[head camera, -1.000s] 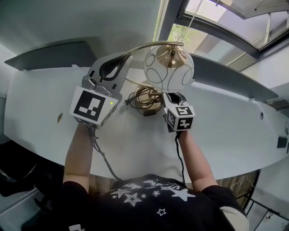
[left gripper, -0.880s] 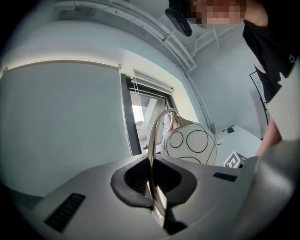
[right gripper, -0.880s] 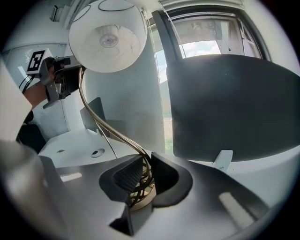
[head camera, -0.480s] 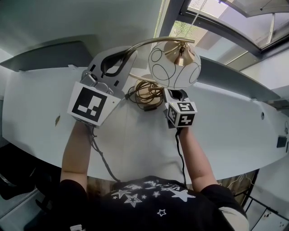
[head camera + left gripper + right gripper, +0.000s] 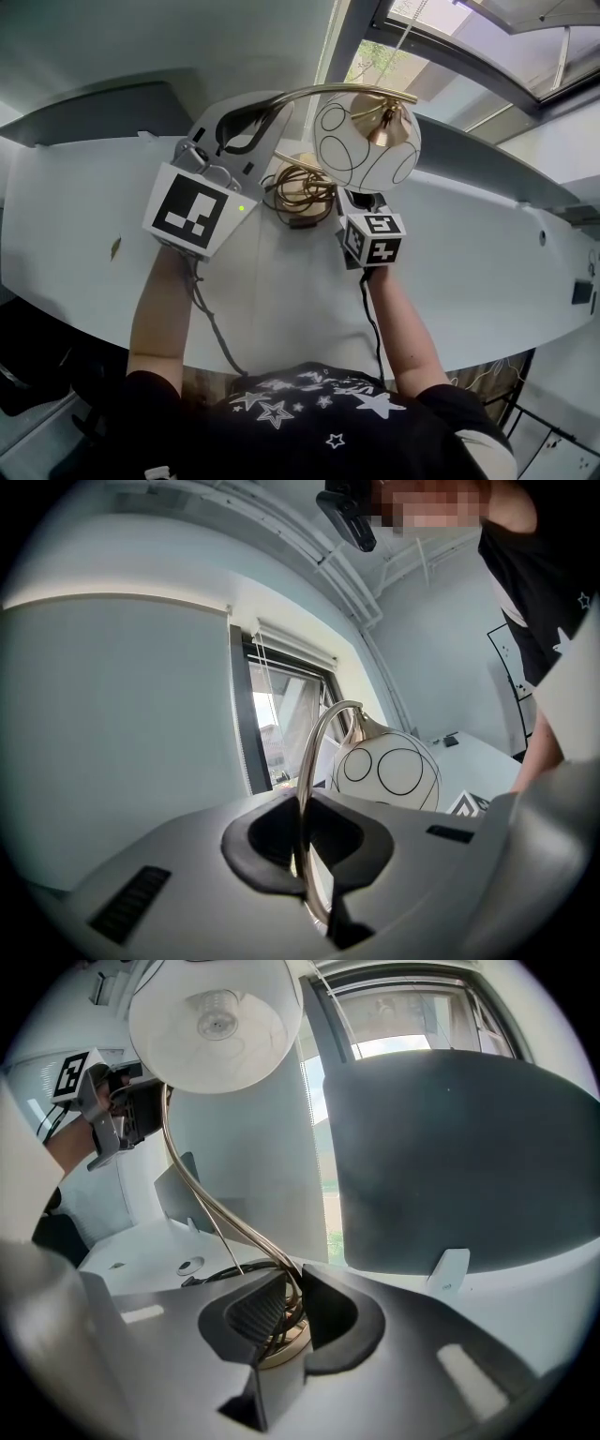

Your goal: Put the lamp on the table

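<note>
Grey partition [image 5: 103, 111] (curved), window [image 5: 441, 89] behind

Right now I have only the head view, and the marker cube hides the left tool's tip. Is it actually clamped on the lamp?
Observer: Yes. In the left gripper view the left tool is shut on the curved metal stem, with a pad pressed on each side.
Operator: And the right tool, tucked under the shade?
Observer: The right tool is closed on the lower end of that same stem, just above the round brass base.
Operator: Is there a bulb fitted?
Observer: Yes. The right gripper view looks up into the open shade, and a bulb shows inside it.
</note>
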A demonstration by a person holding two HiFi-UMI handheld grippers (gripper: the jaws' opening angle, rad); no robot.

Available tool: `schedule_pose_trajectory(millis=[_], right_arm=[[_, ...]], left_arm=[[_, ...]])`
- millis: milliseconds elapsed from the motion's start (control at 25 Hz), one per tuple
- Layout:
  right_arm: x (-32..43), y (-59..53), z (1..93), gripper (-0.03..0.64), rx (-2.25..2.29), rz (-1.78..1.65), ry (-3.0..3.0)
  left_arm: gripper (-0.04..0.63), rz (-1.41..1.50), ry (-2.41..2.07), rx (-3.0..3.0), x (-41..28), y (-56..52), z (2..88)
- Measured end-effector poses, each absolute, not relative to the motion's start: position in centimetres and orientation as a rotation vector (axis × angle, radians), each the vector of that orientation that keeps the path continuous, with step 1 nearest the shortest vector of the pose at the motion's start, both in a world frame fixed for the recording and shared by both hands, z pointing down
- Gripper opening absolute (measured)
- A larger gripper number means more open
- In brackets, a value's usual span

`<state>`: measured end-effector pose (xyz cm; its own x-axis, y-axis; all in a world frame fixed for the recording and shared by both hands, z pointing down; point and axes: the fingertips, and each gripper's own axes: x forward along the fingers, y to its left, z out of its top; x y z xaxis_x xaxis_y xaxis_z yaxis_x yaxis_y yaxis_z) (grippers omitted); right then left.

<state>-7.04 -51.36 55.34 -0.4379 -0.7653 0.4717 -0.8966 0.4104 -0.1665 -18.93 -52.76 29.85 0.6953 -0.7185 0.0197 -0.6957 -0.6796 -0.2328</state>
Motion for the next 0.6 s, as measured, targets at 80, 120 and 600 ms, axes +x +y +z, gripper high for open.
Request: schedule_pose_trajectory(millis=[80, 120, 600], right_arm=[[-7.0, -51.2, 55.5, 0.046, 1.440, 0.580, -2.349], [-6.9, -51.2, 55.6, 0.046, 1.439, 0.586, -2.347], [-6.8, -50.8, 55.9, 0.048, 1.384, 0.552, -2.345]], left_arm=[[0.006, -0.151, 1.140, -2.701, -18.7, -52.7, 29.9], [0.006, -0.149, 1.141, -2.701, -18.6, -52.8, 29.9], [0.006, -0.167, 1.156, -2.656, -17.7, -53.3, 30.0]])
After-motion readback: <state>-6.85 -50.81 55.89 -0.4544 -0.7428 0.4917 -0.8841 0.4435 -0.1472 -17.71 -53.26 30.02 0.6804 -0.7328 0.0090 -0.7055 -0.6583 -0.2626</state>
